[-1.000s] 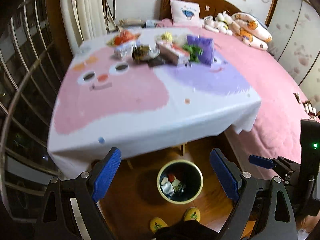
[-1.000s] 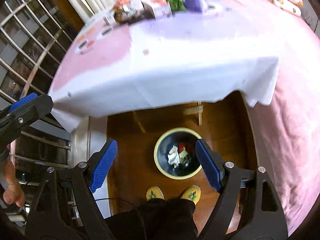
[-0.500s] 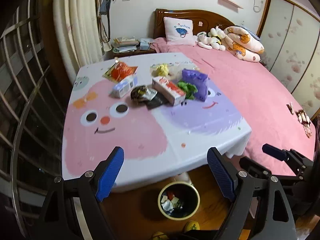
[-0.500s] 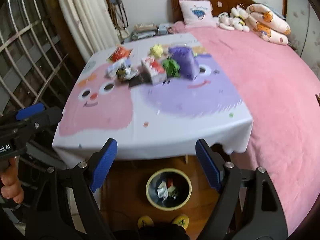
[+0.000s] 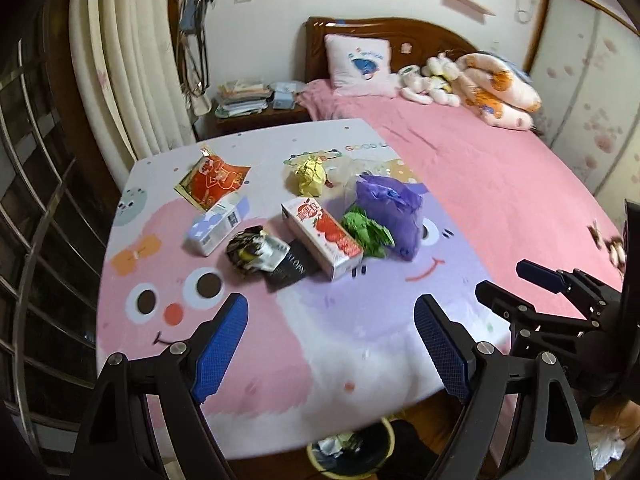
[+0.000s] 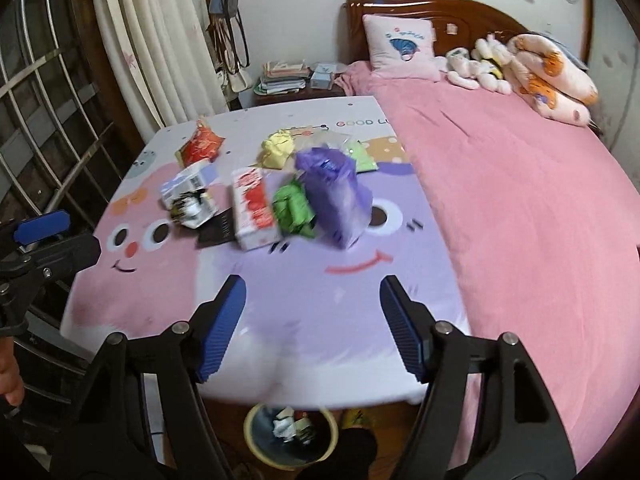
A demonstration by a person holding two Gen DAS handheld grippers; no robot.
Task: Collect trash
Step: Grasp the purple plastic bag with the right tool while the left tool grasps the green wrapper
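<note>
My tongs' (image 5: 328, 344) pads: ribbed blue rubber on matt black plastic. Worktop (image 5: 360, 320) cloth smooth, printed. Red carton (image 5: 320, 236) glossy card; purple bag (image 5: 394, 208) thin crinkly plastic; yellow wad (image 5: 307, 176) crumpled paper. Headboard (image 6: 472, 12) polished wood.

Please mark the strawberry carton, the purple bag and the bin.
strawberry carton (image 5: 322, 236), left wrist view, on its printed top face.
purple bag (image 5: 394, 210), left wrist view, on its crumpled side.
bin (image 6: 256, 445), right wrist view, on its pale rim, left side.
</note>
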